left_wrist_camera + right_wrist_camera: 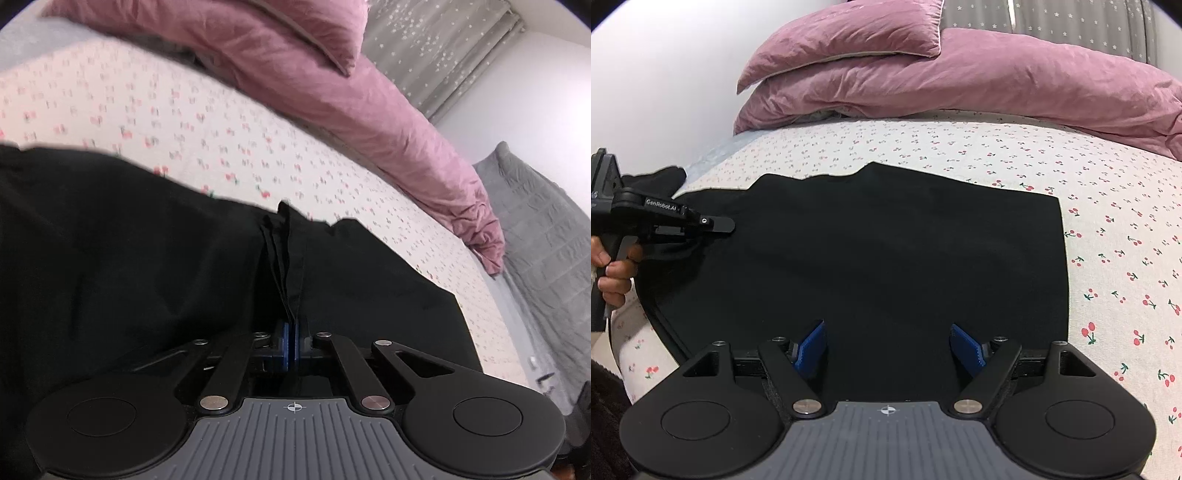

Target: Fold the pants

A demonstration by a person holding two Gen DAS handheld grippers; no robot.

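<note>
Black pants (879, 258) lie folded flat in a wide rectangle on the cherry-print bed sheet (1126, 258). My right gripper (890, 343) hovers over their near edge, open, and its blue pads (812, 347) stand wide apart with only flat cloth below. At the pants' left end a hand (613, 266) holds my left gripper (716, 225). In the left wrist view, that left gripper (293, 328) is shut on a bunch of several layers of the black pants (129, 258), and the pinched edges stick up between the pads.
A pink duvet (997, 85) with a pink pillow (849, 37) on top lies across the far side of the bed. A grey quilt (546, 229) hangs past the bed's edge in the left wrist view. White wall stands behind.
</note>
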